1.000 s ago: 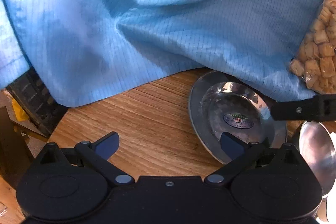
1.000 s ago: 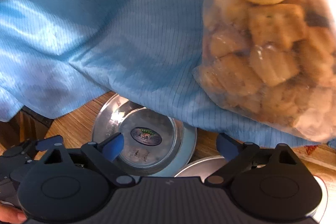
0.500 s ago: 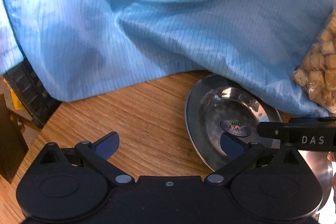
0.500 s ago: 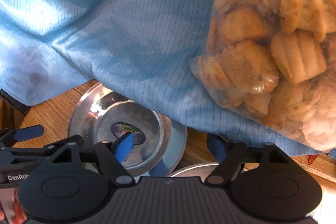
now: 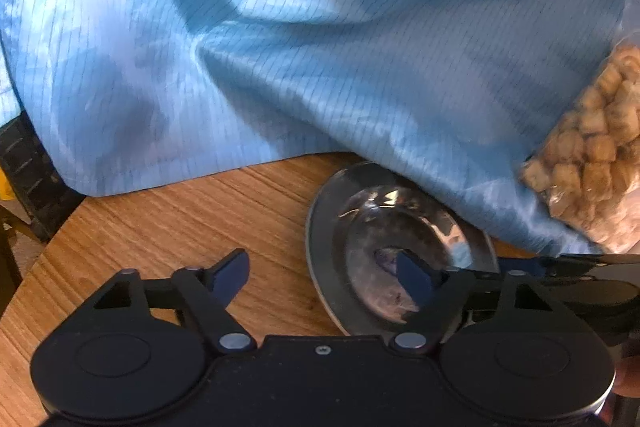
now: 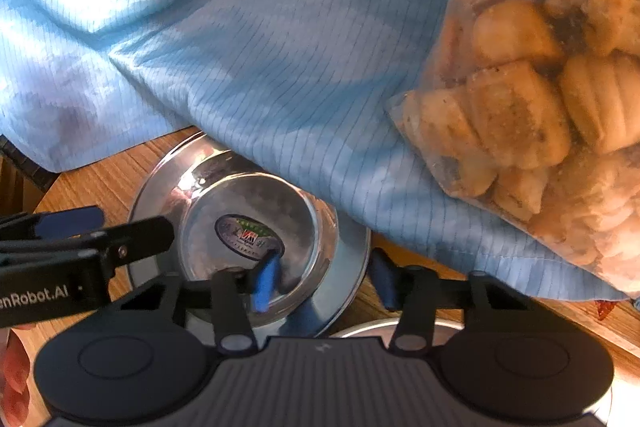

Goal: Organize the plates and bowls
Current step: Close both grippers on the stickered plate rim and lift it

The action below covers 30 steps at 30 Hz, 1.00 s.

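A steel deep plate (image 5: 340, 227) with a wide rim and a sticker in its well (image 6: 248, 231) lies on the wooden table, its far edge under a blue cloth. My left gripper (image 5: 324, 275) straddles the plate's left rim, one fingertip (image 5: 416, 283) over the well and the other over bare wood. Its jaws are closing and the pads stand clear of the metal. My right gripper (image 6: 325, 283) straddles the opposite rim, with one fingertip (image 6: 266, 283) in the well. Its jaws are closing too, and a gap still shows at the rim. A second steel plate (image 6: 380, 331) peeks out below it.
A blue pinstriped cloth (image 5: 320, 47) covers the back of the table. A clear bag of fried snacks (image 6: 540, 107) rests on the cloth at the right. The wooden table (image 5: 180, 219) ends at the left, next to a dark crate (image 5: 24, 167).
Both pairs of jaws have narrowed. My right gripper has dropped toward the plate, its left finger now in the well. My left gripper stays at the plate's left rim.
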Each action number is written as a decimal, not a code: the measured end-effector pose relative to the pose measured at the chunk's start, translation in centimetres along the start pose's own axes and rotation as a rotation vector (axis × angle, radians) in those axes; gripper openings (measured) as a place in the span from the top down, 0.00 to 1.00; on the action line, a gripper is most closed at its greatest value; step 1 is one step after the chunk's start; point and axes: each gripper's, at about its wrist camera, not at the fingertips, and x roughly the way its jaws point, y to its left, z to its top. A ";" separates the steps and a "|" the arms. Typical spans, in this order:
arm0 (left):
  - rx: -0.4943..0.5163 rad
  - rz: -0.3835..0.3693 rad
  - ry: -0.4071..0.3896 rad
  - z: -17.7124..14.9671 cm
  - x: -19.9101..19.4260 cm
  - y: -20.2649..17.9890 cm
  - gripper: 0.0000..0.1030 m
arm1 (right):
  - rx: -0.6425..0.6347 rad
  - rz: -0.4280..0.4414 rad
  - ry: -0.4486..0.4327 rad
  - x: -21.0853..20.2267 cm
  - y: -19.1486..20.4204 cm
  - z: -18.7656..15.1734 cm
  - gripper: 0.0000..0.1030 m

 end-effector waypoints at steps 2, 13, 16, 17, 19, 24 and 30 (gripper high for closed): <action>-0.006 -0.011 0.007 0.0 0.1 0.0 0.36 | -0.003 0.000 0.003 0.1 -0.1 0.1 0.67; -0.082 -0.035 0.032 -0.8 -0.9 2.8 0.84 | -0.010 0.075 -0.001 -1.0 -0.4 -0.1 0.71; -0.066 -0.017 0.034 -1.2 -1.7 3.5 0.84 | -0.031 0.102 0.006 -1.1 0.6 -0.3 0.72; -0.067 -0.013 0.032 -1.3 -2.0 3.8 0.84 | -0.039 0.109 0.006 -1.2 0.9 -0.4 0.72; -0.075 -0.005 0.023 -1.7 -2.7 4.4 0.84 | -0.065 0.121 0.002 -1.3 1.6 -0.6 0.72; -0.106 -0.005 -0.022 -2.6 -4.2 5.8 0.84 | -0.107 0.155 -0.034 -2.6 3.2 -1.3 0.72; -0.095 -0.017 -0.091 -3.0 -7.2 6.4 0.83 | -0.104 0.204 -0.102 -5.1 4.1 -2.5 0.72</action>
